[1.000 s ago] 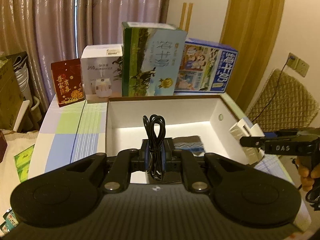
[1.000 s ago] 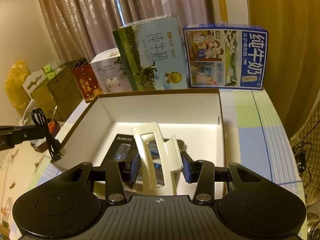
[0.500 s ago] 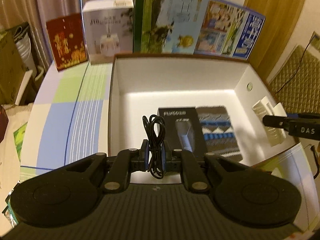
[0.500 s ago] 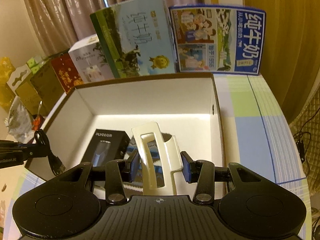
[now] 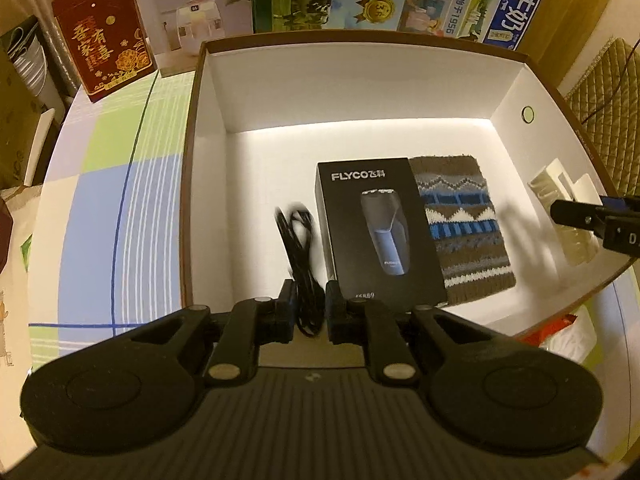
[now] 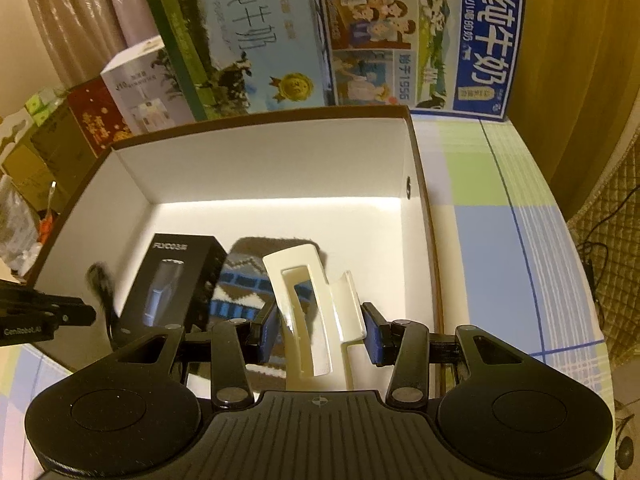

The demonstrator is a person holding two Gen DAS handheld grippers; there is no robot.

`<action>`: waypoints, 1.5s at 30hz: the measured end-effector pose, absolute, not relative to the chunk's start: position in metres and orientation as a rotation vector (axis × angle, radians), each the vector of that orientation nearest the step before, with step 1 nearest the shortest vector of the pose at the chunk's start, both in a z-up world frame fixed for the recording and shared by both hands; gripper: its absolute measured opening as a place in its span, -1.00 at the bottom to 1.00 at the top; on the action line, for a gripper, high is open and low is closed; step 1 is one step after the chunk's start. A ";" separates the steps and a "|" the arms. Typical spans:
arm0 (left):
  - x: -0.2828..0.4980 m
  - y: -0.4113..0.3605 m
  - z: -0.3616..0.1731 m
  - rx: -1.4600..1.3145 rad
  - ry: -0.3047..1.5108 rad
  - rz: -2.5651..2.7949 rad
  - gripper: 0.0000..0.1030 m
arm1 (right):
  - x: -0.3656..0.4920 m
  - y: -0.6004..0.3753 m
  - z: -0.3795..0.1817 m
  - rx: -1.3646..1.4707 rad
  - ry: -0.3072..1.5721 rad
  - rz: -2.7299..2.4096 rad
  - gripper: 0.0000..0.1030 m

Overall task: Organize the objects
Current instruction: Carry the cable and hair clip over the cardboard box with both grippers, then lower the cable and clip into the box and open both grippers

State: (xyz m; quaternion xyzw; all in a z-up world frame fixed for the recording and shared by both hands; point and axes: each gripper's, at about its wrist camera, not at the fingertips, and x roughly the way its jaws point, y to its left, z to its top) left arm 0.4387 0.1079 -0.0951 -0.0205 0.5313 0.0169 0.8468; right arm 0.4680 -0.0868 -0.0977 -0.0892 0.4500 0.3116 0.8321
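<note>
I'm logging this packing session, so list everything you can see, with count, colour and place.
storage box: 1, white inside, brown rim, on the table
shaver box: 1, black, lying in the storage box
knitted cloth: 1, brown, blue, white, right of the shaver box
cable: 1, black, blurred, between the left fingers
hair clip: 1, cream, between the right fingers
milk cartons: 2, green and blue, behind the storage box
humidifier box: 1, white, back left
red box: 1, far left
tablecloth: 1, checked
left hand-held gripper: black
right hand-held gripper: black
</note>
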 end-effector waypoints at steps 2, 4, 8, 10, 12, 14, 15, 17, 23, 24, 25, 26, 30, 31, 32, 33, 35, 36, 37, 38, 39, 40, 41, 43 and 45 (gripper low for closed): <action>0.441 0.106 -0.095 -0.040 1.116 0.031 -0.67 | 0.470 -0.086 -0.100 -0.188 0.964 0.652 -0.21; 0.442 0.104 -0.094 -0.035 1.113 0.029 -0.61 | 0.470 -0.085 -0.101 -0.199 0.959 0.647 -0.21; 0.443 0.103 -0.093 -0.036 1.105 0.027 -0.53 | 0.472 -0.081 -0.101 -0.210 0.953 0.634 -0.21; 0.443 0.103 -0.093 -0.037 1.101 0.025 -0.52 | 0.472 -0.079 -0.102 -0.214 0.946 0.627 -0.21; 0.443 0.103 -0.093 -0.041 1.098 0.022 -0.47 | 0.471 -0.078 -0.102 -0.225 0.939 0.627 -0.21; 0.442 0.103 -0.092 -0.045 1.092 0.017 -0.40 | 0.471 -0.076 -0.103 -0.234 0.930 0.628 0.03; 0.442 0.102 -0.091 -0.043 1.087 0.019 -0.30 | 0.470 -0.076 -0.102 -0.233 0.924 0.636 0.14; 0.440 0.101 -0.088 -0.037 1.069 0.024 -0.16 | 0.469 -0.077 -0.100 -0.230 0.902 0.640 0.32; 0.436 0.099 -0.079 -0.040 1.047 0.023 0.20 | 0.461 -0.081 -0.093 -0.247 0.912 0.684 0.53; 0.435 0.098 -0.076 -0.035 1.039 0.022 0.25 | 0.458 -0.082 -0.091 -0.247 0.910 0.693 0.56; 0.434 0.096 -0.074 -0.035 1.036 0.021 0.27 | 0.456 -0.084 -0.089 -0.248 0.908 0.701 0.62; 0.433 0.096 -0.072 -0.038 1.034 0.019 0.29 | 0.453 -0.084 -0.088 -0.250 0.909 0.705 0.66; 0.429 0.092 -0.064 -0.042 1.022 0.023 0.45 | 0.446 -0.088 -0.083 -0.242 0.911 0.716 0.76; 0.428 0.091 -0.061 -0.042 1.020 0.028 0.47 | 0.444 -0.089 -0.082 -0.238 0.911 0.716 0.78; 0.426 0.090 -0.059 -0.043 1.016 0.031 0.48 | 0.443 -0.090 -0.081 -0.235 0.911 0.714 0.80; 0.425 0.089 -0.057 -0.047 1.012 0.029 0.48 | 0.442 -0.092 -0.079 -0.229 0.912 0.713 0.80; 0.421 0.087 -0.052 -0.053 1.007 0.029 0.53 | 0.440 -0.095 -0.075 -0.216 0.911 0.712 0.83; 0.419 0.087 -0.050 -0.056 1.007 0.033 0.57 | 0.439 -0.097 -0.073 -0.210 0.911 0.712 0.83; 0.417 0.086 -0.048 -0.058 1.005 0.038 0.59 | 0.437 -0.099 -0.072 -0.203 0.910 0.711 0.84; 0.414 0.086 -0.045 -0.061 1.003 0.042 0.60 | 0.436 -0.101 -0.070 -0.196 0.908 0.710 0.85; 0.412 0.085 -0.043 -0.065 1.002 0.044 0.60 | 0.434 -0.102 -0.067 -0.189 0.906 0.708 0.85; 0.409 0.085 -0.041 -0.070 1.001 0.046 0.60 | 0.432 -0.104 -0.065 -0.183 0.905 0.709 0.85; 0.407 0.085 -0.039 -0.074 0.998 0.048 0.60 | 0.430 -0.106 -0.063 -0.175 0.903 0.711 0.86; 0.401 0.083 -0.034 -0.077 0.993 0.050 0.60 | 0.426 -0.110 -0.058 -0.165 0.898 0.714 0.86; 0.396 0.081 -0.030 -0.076 0.988 0.056 0.60 | 0.421 -0.112 -0.053 -0.157 0.891 0.719 0.86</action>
